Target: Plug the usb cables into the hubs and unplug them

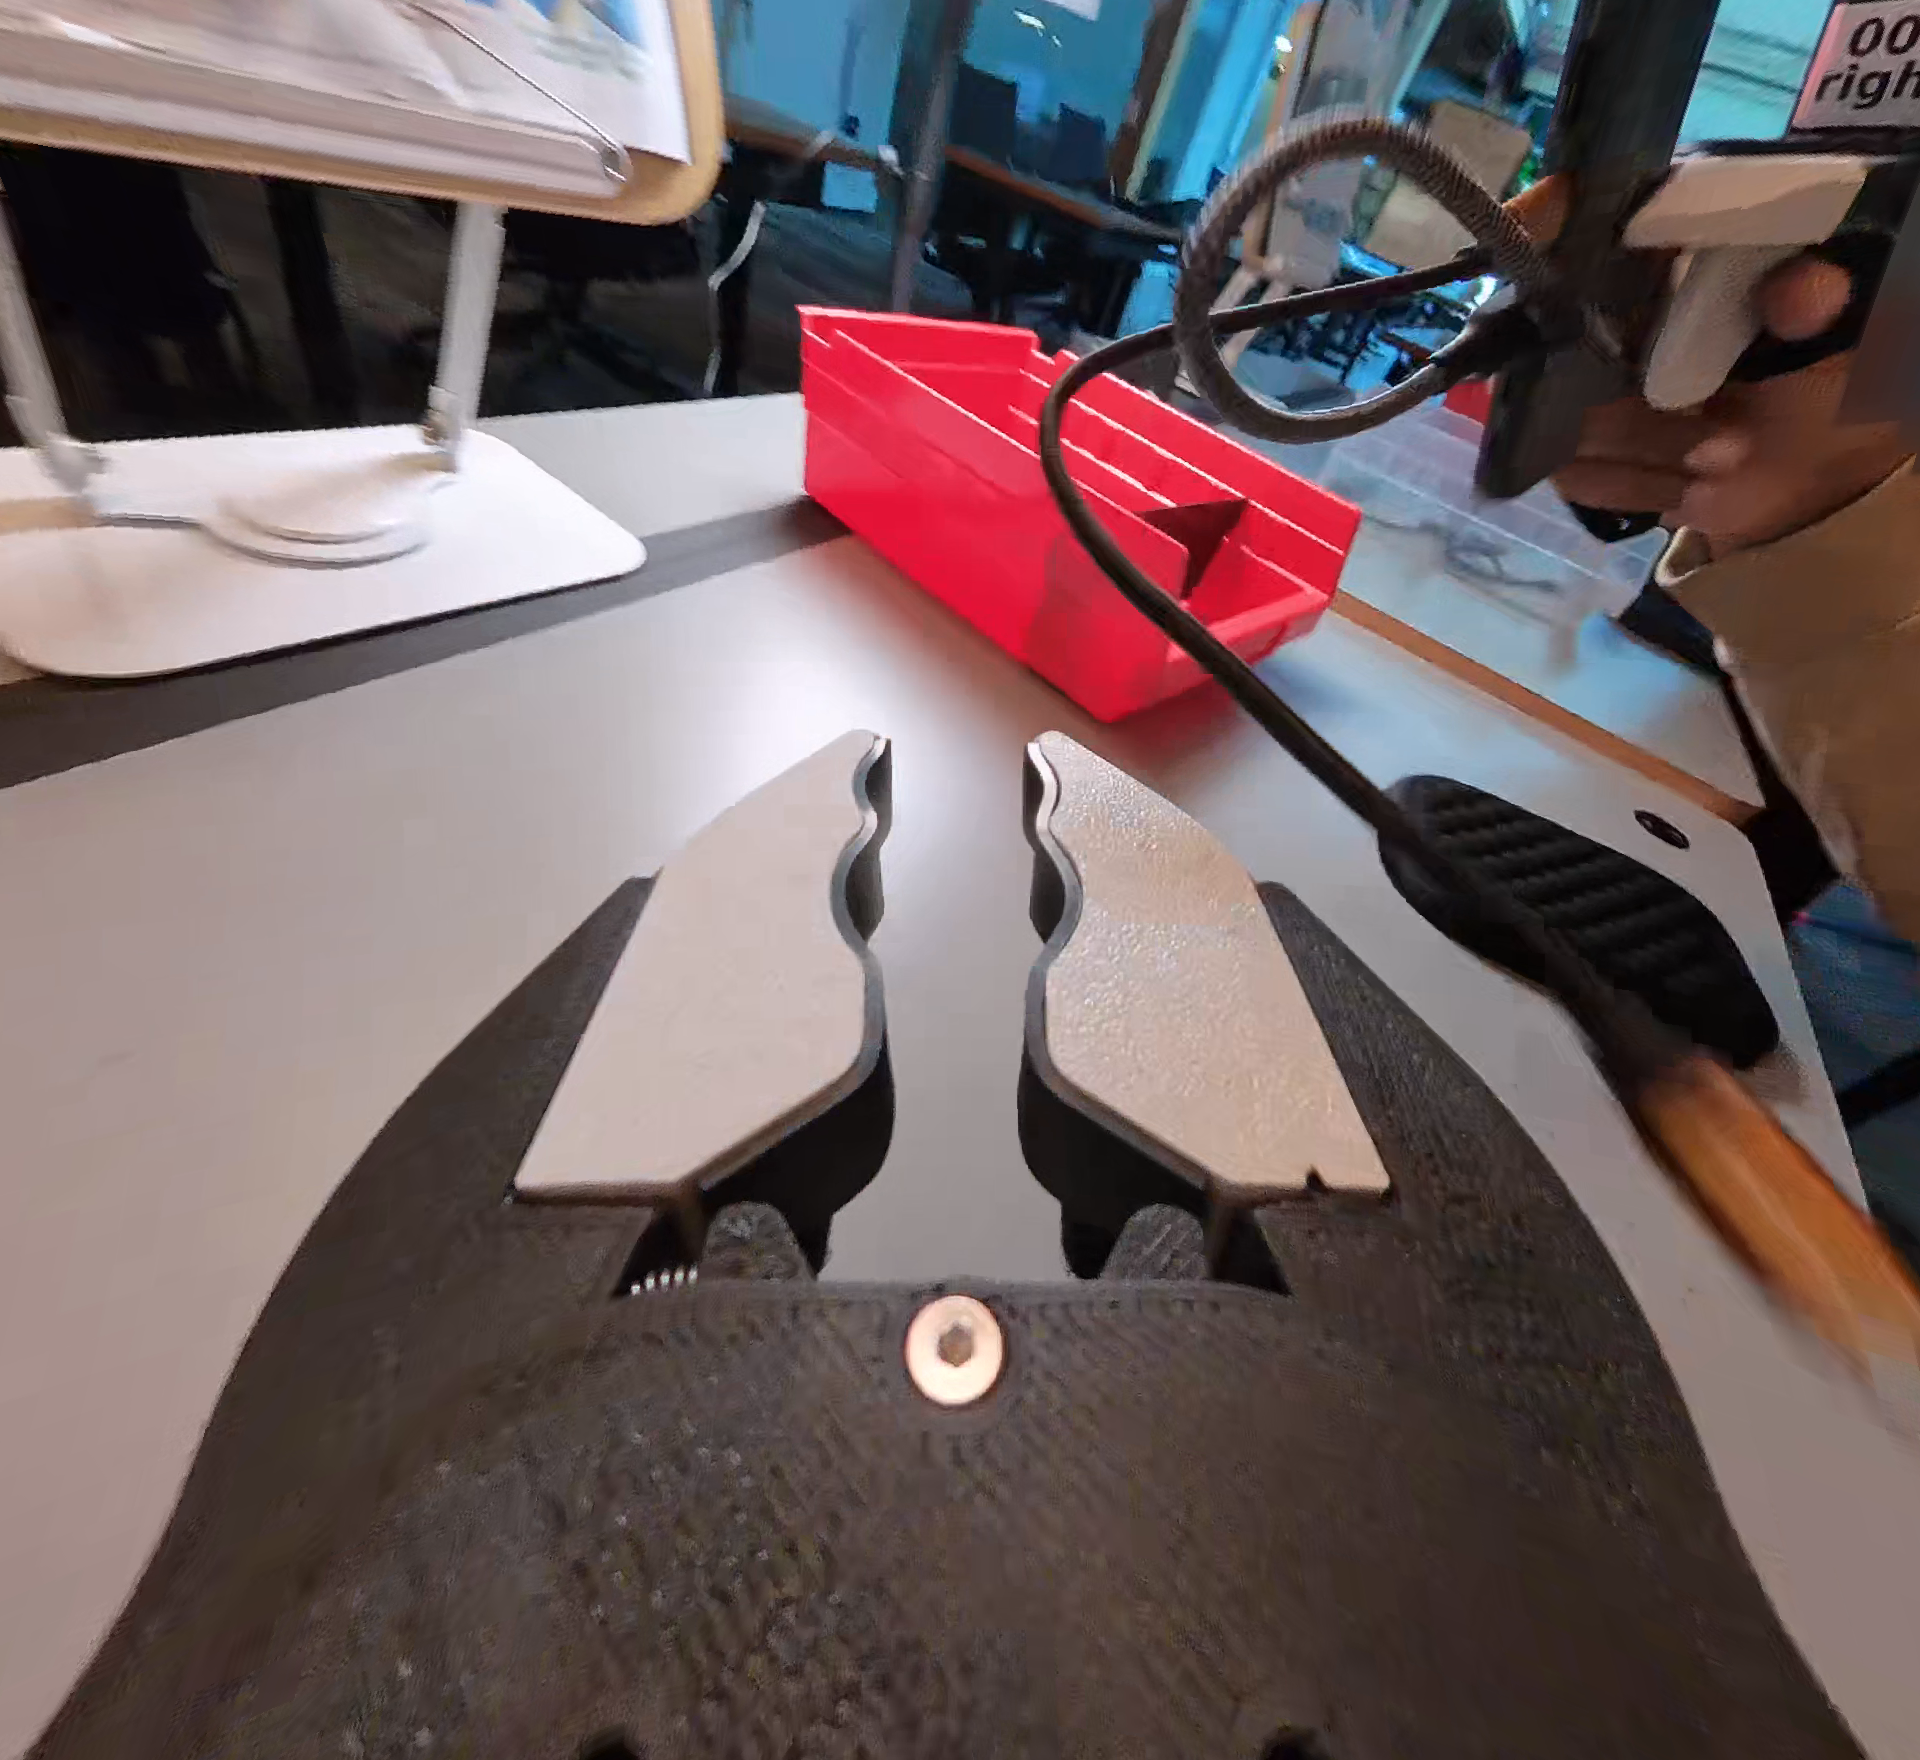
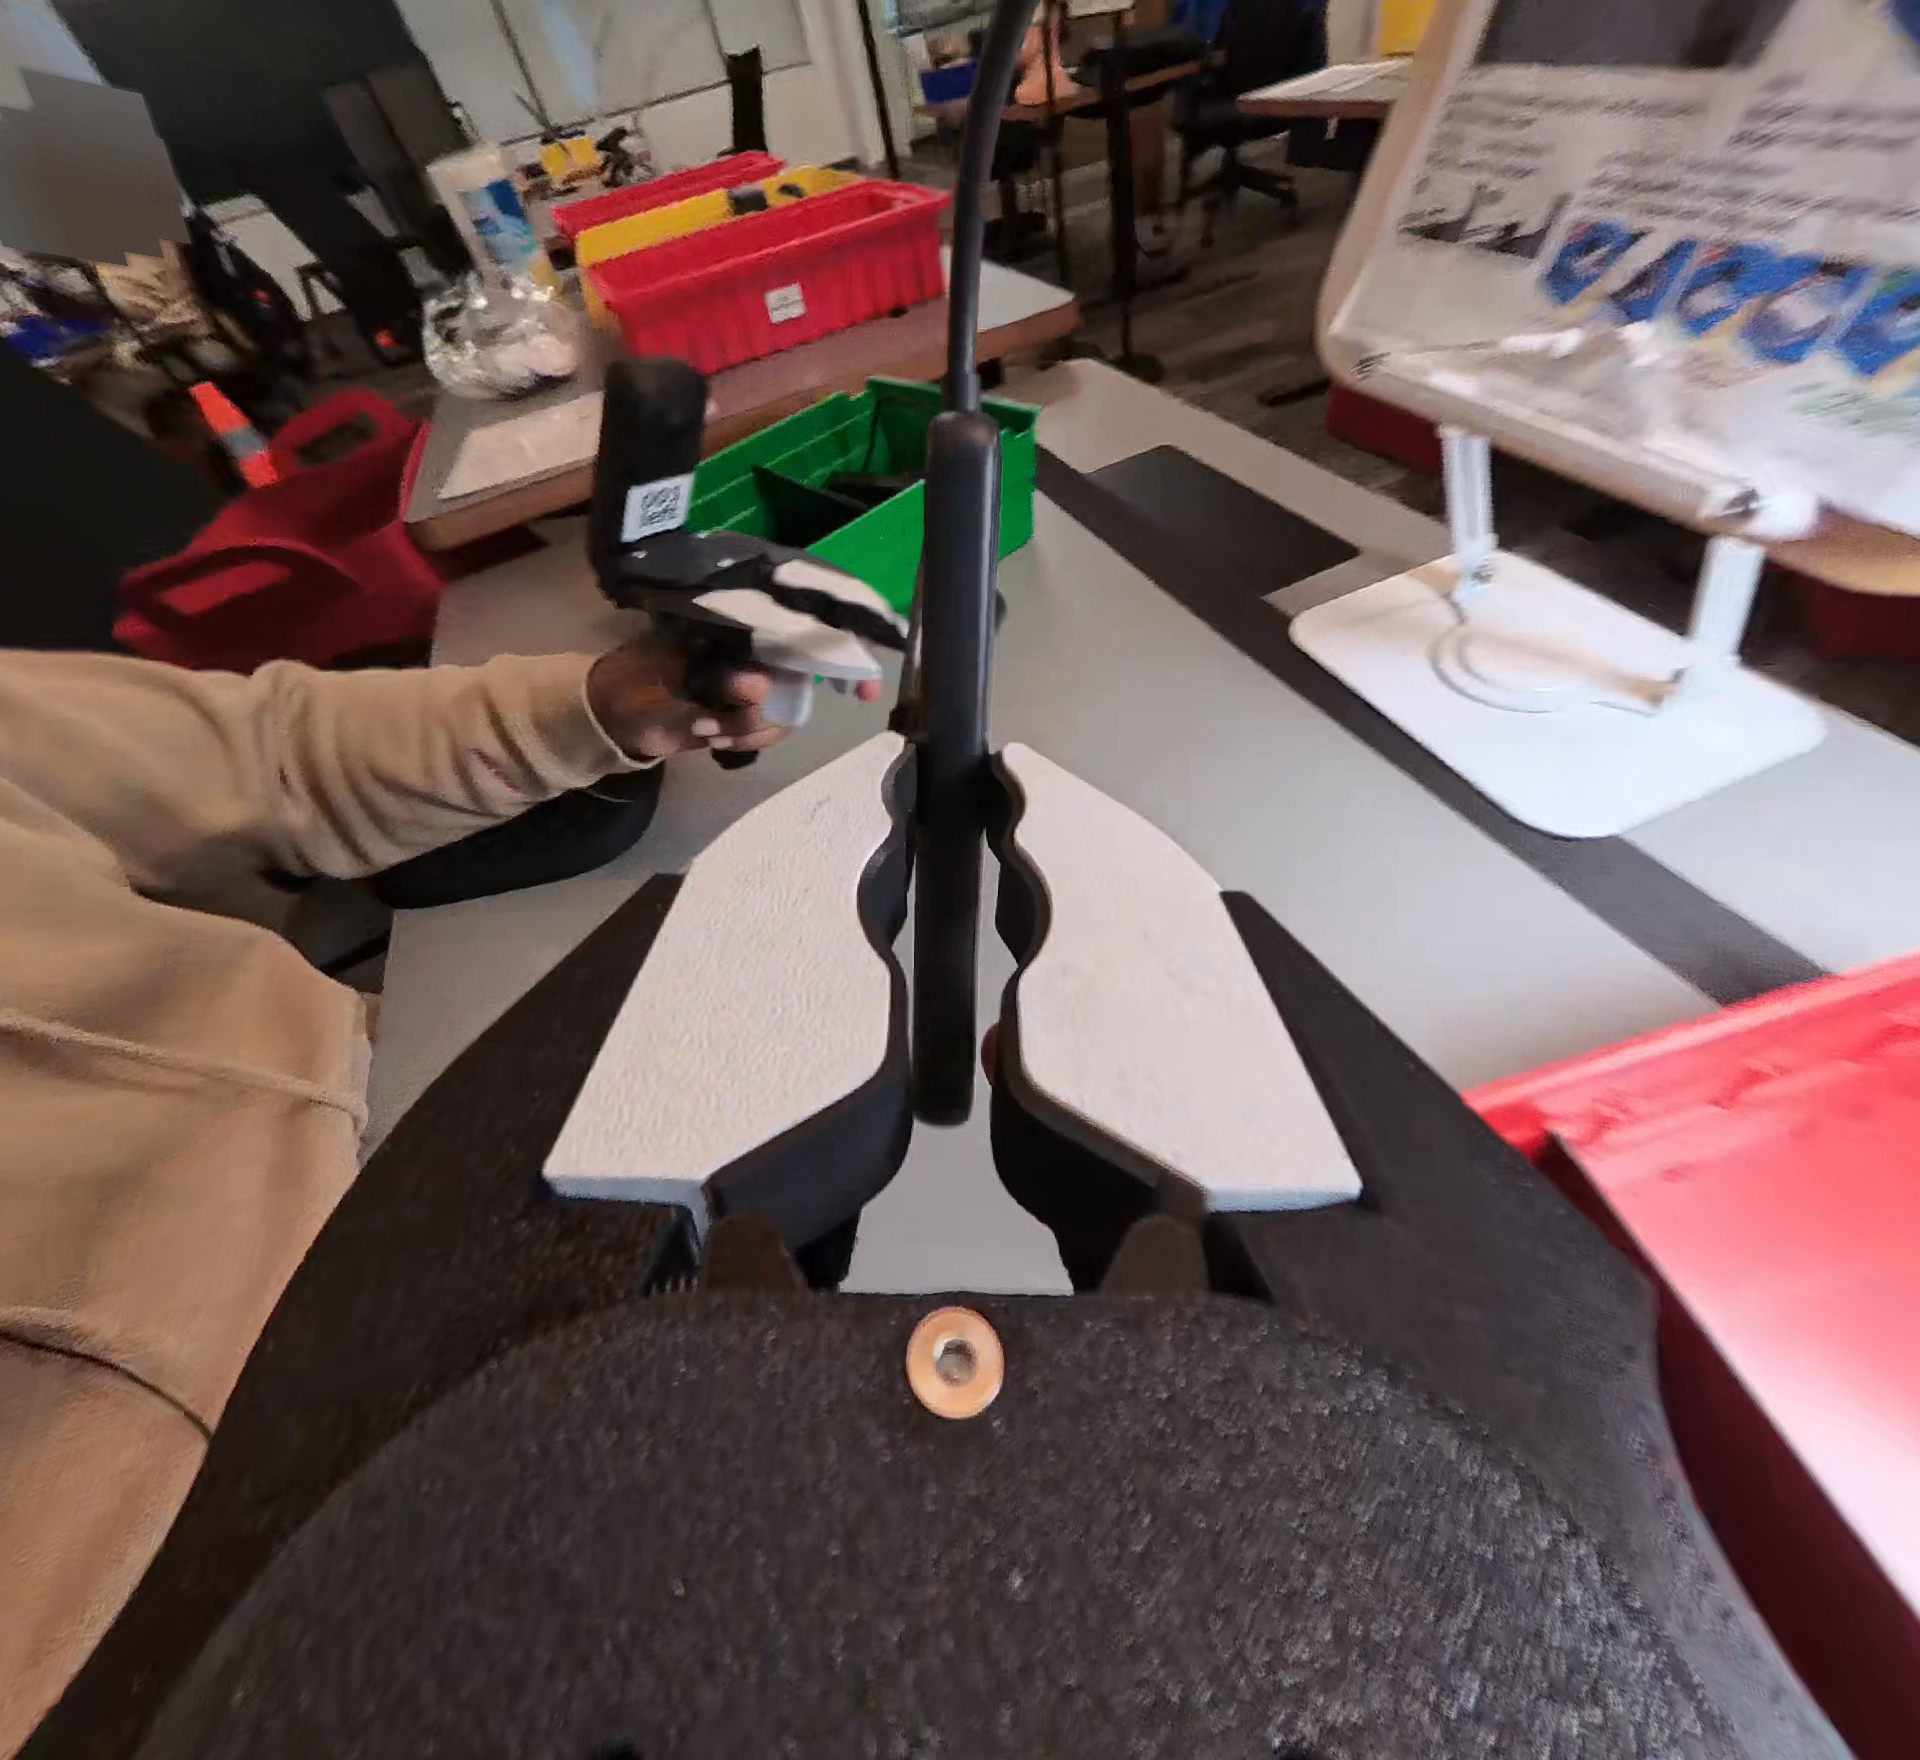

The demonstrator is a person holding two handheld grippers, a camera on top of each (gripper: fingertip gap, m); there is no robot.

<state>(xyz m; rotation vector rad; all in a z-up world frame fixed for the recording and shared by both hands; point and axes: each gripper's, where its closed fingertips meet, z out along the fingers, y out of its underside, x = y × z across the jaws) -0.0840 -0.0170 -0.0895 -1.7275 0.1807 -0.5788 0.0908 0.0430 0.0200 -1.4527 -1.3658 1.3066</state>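
Observation:
My right gripper is shut on a slim black hub, held upright above the grey table. A black cable arcs up from the hub's far end. In the left wrist view the right gripper is high at the right with the hub. A braided cable loop hangs beside it, and the black cable runs down to a black ribbed oval object. My left gripper is open and empty, low over the table; it also shows in the right wrist view.
A red bin stands beyond my left gripper and shows at the right of the right wrist view. A green bin sits farther back. A document stand with a white base stands at the left. A wooden stick lies near the table's right edge.

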